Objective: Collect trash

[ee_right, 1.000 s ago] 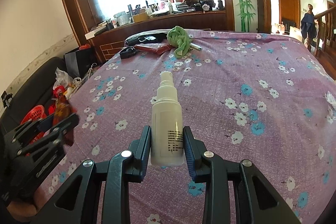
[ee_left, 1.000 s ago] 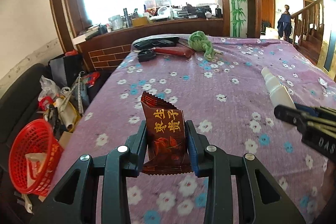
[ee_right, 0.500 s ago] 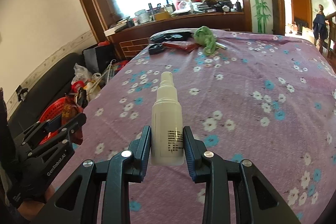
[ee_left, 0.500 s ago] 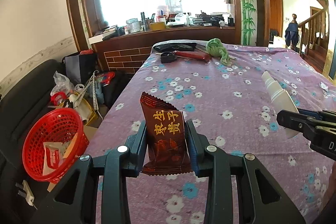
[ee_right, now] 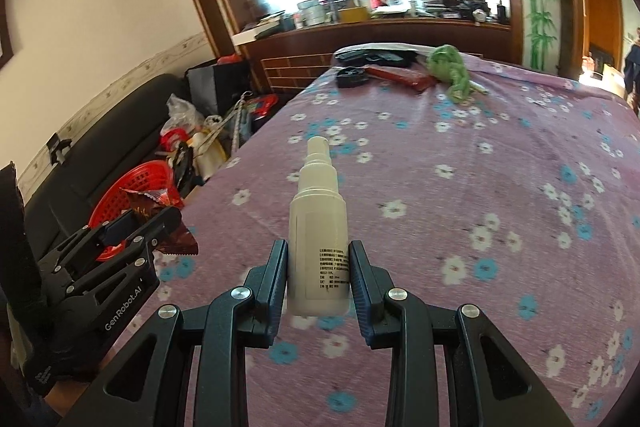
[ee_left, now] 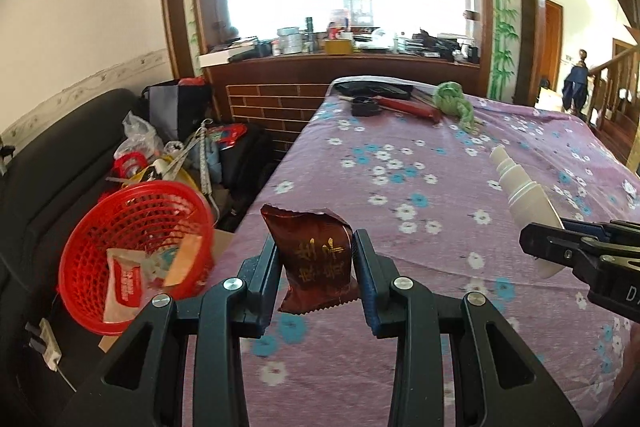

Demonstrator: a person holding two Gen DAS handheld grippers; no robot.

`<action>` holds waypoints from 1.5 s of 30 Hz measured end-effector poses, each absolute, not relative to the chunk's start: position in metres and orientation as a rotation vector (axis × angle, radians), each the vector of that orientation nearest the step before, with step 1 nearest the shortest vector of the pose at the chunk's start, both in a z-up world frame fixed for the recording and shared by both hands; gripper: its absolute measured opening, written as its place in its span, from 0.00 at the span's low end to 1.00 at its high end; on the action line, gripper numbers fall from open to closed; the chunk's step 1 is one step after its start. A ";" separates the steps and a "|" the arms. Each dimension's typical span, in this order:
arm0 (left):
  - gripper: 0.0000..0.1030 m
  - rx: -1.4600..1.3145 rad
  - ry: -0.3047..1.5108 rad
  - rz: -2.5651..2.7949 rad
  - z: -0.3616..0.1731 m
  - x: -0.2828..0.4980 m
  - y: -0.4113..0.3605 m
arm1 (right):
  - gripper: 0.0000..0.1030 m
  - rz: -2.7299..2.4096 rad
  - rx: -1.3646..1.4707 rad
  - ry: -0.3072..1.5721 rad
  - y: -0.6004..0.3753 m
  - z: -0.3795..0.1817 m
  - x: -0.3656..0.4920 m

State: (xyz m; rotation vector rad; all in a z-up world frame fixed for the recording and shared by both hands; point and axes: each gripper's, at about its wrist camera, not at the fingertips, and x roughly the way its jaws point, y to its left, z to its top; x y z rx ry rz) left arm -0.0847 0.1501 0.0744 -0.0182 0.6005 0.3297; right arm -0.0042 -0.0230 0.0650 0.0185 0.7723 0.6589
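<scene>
My left gripper [ee_left: 316, 267] is shut on a dark red snack wrapper [ee_left: 314, 261] with gold characters, held above the left edge of the table. A red mesh basket [ee_left: 132, 227] stands below and to the left of it, with a red-and-white packet and paper scraps inside. My right gripper [ee_right: 318, 269] is shut on a white spray bottle [ee_right: 318, 239], nozzle pointing away, over the purple floral tablecloth [ee_right: 480, 167]. In the right wrist view the left gripper [ee_right: 136, 227] with the wrapper [ee_right: 156, 205] sits in front of the basket [ee_right: 132, 183].
A black sofa [ee_left: 48, 163] carries the basket and a heap of bags and clutter [ee_left: 180, 155]. At the table's far end lie a green cloth [ee_left: 454, 101], a red flat case [ee_left: 408, 107] and black items [ee_left: 372, 91]. A wooden ledge [ee_left: 340, 59] with many objects runs behind.
Both grippers have moved left towards the table's edge, each still holding its item. The basket now looks larger and nearer the wrapper, and the wrapper has turned between the jaws.
</scene>
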 end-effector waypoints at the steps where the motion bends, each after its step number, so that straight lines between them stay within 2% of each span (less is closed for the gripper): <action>1: 0.33 -0.031 0.601 0.338 0.075 -0.087 0.158 | 0.32 0.667 0.015 0.774 -0.018 0.065 -0.004; 17: 0.33 -0.166 0.557 0.502 0.101 -0.128 0.283 | 0.32 0.858 -0.071 0.781 0.100 0.091 -0.011; 24: 0.33 -0.231 0.570 0.591 0.093 -0.142 0.341 | 0.32 0.945 -0.101 0.800 0.162 0.097 -0.010; 34: 0.34 -0.260 0.597 0.608 0.077 -0.138 0.370 | 0.32 1.031 -0.101 0.876 0.240 0.082 -0.004; 36: 0.47 -0.267 0.596 0.606 0.075 -0.137 0.373 | 0.35 1.032 -0.089 0.878 0.248 0.082 0.000; 38: 0.48 -0.267 0.593 0.606 0.075 -0.136 0.373 | 0.40 1.041 -0.071 0.885 0.252 0.083 0.003; 40: 0.52 -0.263 0.593 0.603 0.075 -0.138 0.372 | 0.40 1.031 -0.059 0.868 0.247 0.087 0.004; 42: 0.72 -0.265 0.582 0.614 0.076 -0.143 0.367 | 0.40 1.026 -0.050 0.852 0.235 0.092 0.003; 44: 0.73 -0.253 0.560 0.631 0.080 -0.150 0.359 | 0.41 1.006 -0.044 0.835 0.219 0.095 -0.001; 45: 0.77 -0.240 0.549 0.638 0.083 -0.153 0.354 | 0.43 0.992 -0.048 0.816 0.209 0.097 -0.005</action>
